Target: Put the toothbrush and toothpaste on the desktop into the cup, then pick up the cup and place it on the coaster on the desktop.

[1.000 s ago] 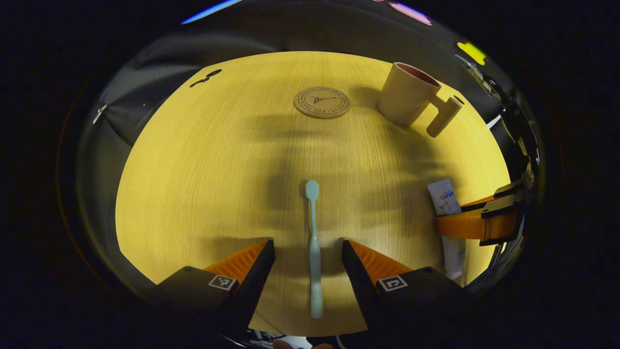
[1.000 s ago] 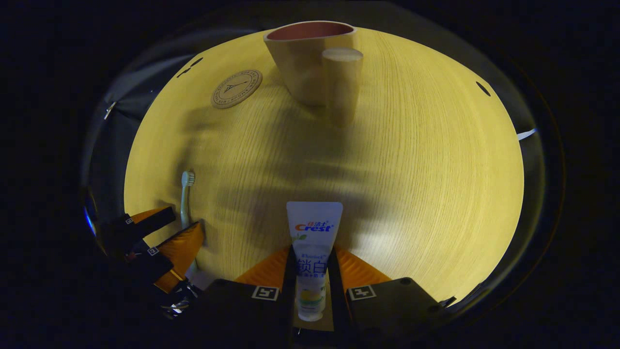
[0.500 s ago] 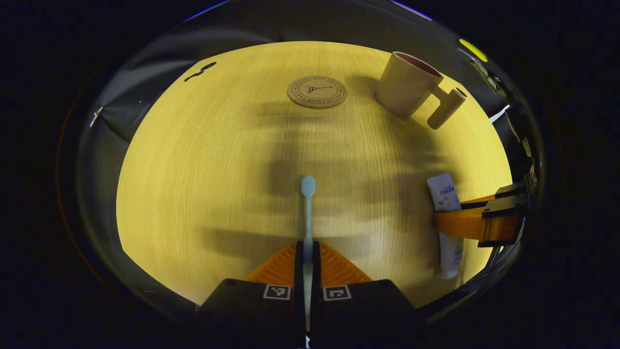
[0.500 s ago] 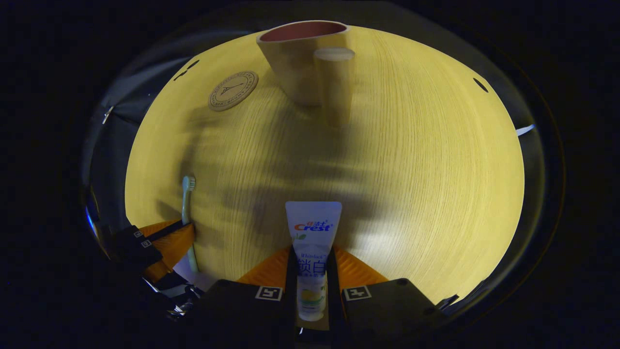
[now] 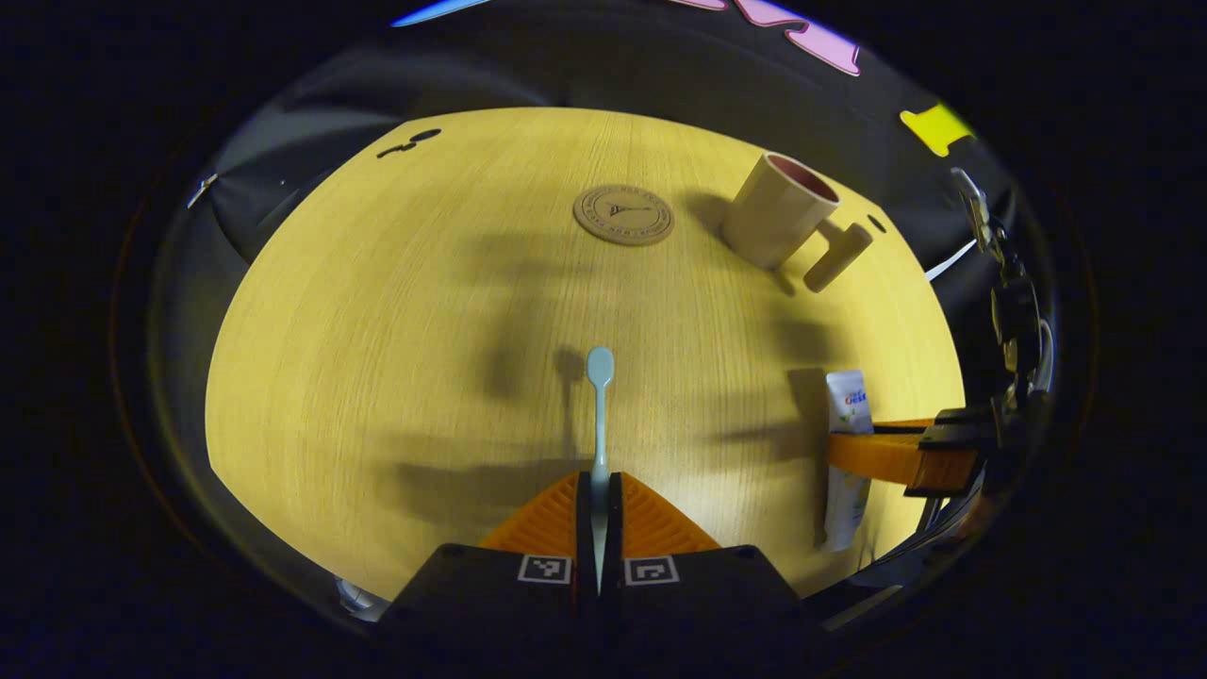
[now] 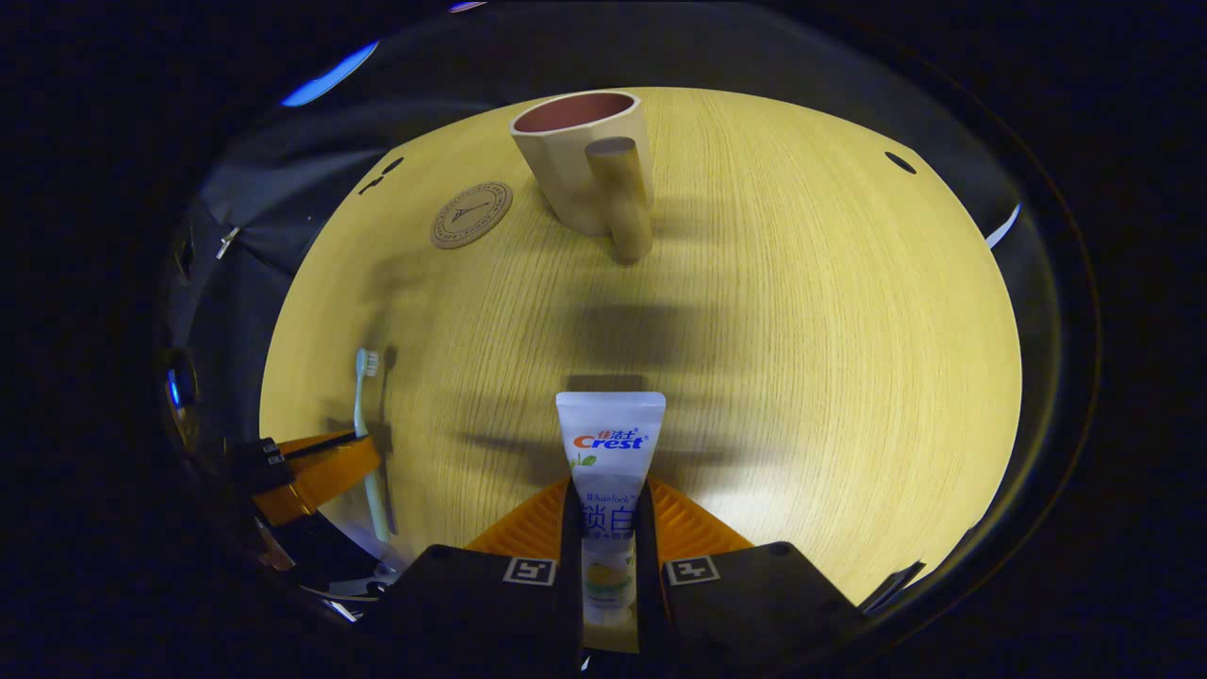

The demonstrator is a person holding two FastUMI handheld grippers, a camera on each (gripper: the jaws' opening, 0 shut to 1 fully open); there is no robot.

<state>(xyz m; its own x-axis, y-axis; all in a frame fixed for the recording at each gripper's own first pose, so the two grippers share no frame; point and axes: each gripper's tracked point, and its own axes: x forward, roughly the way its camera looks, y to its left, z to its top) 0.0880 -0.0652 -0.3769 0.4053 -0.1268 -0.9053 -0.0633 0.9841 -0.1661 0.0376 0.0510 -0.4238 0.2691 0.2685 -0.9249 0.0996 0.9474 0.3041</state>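
Left gripper view: my left gripper [image 5: 600, 490] clamped on toothbrush [image 5: 599, 415], head forward above desk [image 5: 377, 330]. Right gripper view: my right gripper [image 6: 608, 509] pinching toothpaste [image 6: 609, 471]. Cup [image 6: 583, 160] upright far ahead, coaster [image 6: 471, 215] near its left, apart.

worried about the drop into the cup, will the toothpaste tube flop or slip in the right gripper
The toothpaste tube sticks out straight past the right gripper, so it probably won't flop. Its glossy skin may slide a little. The flat crimped end looks soft, so it could catch on the rim of the cup.
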